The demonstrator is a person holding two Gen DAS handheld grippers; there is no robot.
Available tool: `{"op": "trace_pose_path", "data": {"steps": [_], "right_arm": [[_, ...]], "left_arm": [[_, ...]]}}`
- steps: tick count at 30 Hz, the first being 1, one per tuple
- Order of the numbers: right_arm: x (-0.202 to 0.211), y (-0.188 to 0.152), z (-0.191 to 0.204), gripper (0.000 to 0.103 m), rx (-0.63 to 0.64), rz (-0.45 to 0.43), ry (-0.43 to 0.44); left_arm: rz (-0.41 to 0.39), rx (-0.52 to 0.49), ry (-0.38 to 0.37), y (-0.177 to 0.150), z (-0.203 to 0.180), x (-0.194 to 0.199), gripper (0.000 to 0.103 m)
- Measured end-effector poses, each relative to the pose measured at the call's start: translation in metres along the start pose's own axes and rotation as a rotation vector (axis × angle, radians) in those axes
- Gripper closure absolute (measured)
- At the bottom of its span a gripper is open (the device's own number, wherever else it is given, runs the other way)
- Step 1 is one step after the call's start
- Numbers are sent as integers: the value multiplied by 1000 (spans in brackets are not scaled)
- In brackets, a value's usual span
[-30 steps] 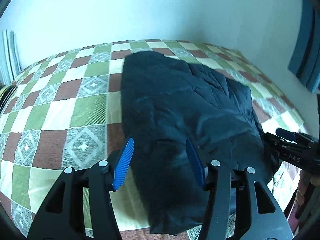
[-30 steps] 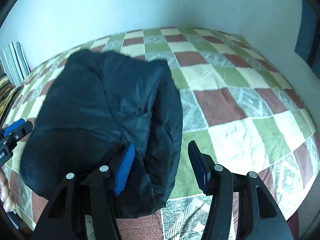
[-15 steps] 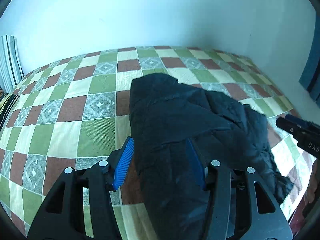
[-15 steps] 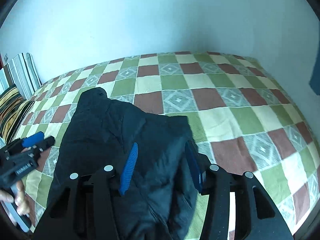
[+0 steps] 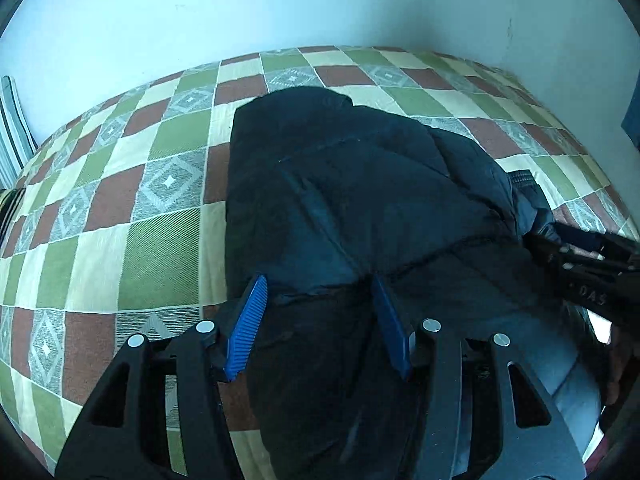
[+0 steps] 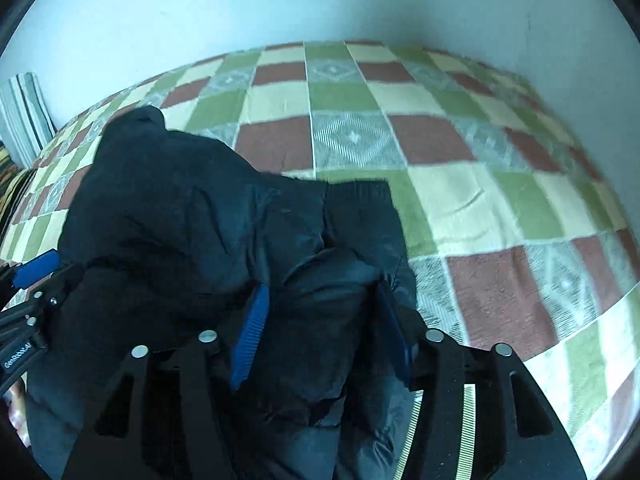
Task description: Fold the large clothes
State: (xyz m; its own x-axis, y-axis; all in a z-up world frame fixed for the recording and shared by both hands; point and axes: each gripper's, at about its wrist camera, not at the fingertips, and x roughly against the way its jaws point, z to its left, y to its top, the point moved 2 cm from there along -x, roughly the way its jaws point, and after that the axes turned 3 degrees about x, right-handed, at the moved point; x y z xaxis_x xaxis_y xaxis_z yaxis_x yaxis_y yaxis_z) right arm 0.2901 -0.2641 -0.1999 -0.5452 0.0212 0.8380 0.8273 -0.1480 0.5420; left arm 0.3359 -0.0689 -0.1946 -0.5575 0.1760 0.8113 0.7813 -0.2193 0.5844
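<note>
Dark padded jacket (image 5: pixel 360 200) on checked bedspread (image 5: pixel 132 208), left gripper (image 5: pixel 320 316) clamped on its hem, right gripper (image 6: pixel 320 320) jaws opening (jacket fabric bunched between them).

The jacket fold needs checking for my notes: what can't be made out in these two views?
- Left wrist view: the dark jacket runs off the bottom edge behind the left gripper; its near hem is hidden.
- Right wrist view: the right gripper, jaws opening, has jacket between its fingers; whether the pads press is unclear.
- Checked bedspread: right side blurred.
</note>
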Motion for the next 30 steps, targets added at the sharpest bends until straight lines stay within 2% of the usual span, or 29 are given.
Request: {"op": "trace_pose_path", "data": {"steps": [11, 30], "right_arm": [[-24, -13, 2, 47, -8, -22, -13], [-30, -16, 6, 46, -2, -40, -44]], "left_arm": [[-4, 3, 48, -5, -6, -22, 48], [3, 18, 55, -12, -4, -40, 47]]}}
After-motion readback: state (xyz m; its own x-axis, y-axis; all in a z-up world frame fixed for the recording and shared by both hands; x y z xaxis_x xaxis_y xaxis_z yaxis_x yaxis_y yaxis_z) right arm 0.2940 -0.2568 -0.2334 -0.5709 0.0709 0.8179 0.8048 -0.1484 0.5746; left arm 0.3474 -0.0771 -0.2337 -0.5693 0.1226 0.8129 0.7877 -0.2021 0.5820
